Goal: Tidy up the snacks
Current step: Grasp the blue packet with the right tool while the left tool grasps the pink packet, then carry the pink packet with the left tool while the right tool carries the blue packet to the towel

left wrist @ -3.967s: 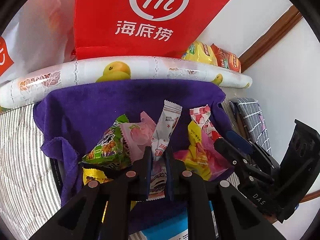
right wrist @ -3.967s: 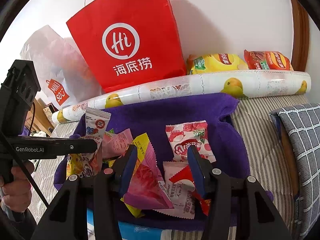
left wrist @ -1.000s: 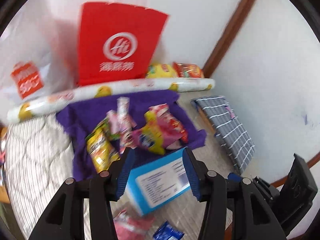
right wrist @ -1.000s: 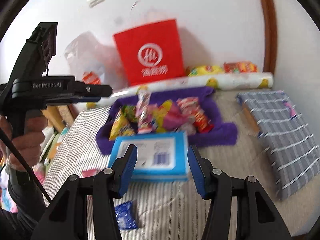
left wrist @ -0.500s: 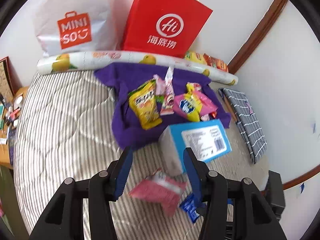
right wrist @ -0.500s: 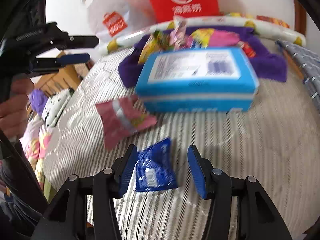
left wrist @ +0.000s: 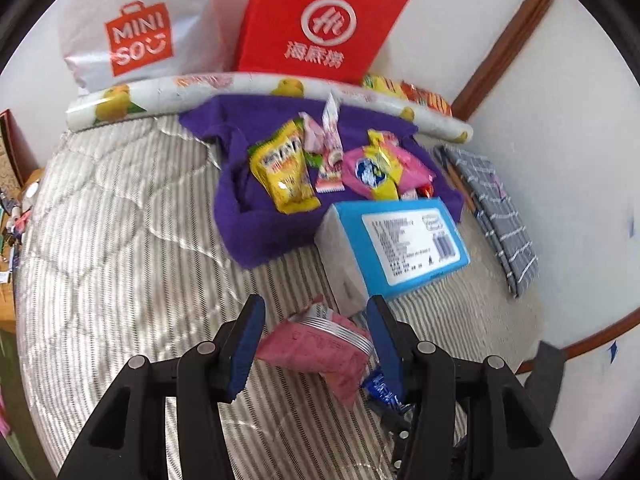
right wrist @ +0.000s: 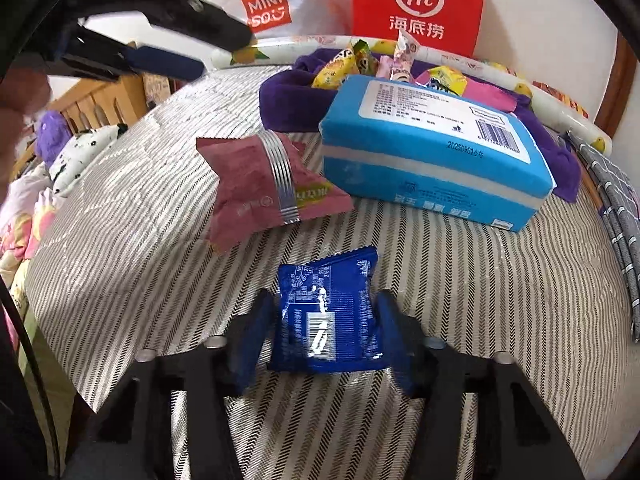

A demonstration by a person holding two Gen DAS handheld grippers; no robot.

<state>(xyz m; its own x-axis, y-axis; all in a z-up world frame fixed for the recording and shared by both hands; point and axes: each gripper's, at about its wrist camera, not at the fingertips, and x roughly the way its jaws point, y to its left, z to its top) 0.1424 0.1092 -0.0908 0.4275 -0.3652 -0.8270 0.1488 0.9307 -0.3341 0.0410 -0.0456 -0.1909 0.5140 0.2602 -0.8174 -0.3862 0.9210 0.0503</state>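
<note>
A pink snack packet (left wrist: 316, 340) with silver stripes lies on the striped bed, between the open fingers of my left gripper (left wrist: 316, 344). It also shows in the right wrist view (right wrist: 264, 184). A small blue packet (right wrist: 328, 316) lies flat between the open fingers of my right gripper (right wrist: 324, 332); the jaws straddle it without closing. It also shows in the left wrist view (left wrist: 380, 390). A purple cloth tray (left wrist: 240, 216) holds several snack packets, among them a yellow one (left wrist: 284, 172) and a pink-and-yellow one (left wrist: 380, 168).
A blue tissue pack (right wrist: 432, 152) lies in front of the purple tray. A red paper bag (left wrist: 320, 24), a white MINISO bag (left wrist: 136, 28) and a fruit-printed roll (left wrist: 168, 92) stand along the wall. A grey checked cloth (left wrist: 496, 212) lies at the right.
Both grippers have drawn back from the purple tray and come down over the bed. The left now frames the pink packet; the right has moved forward around the blue packet.
</note>
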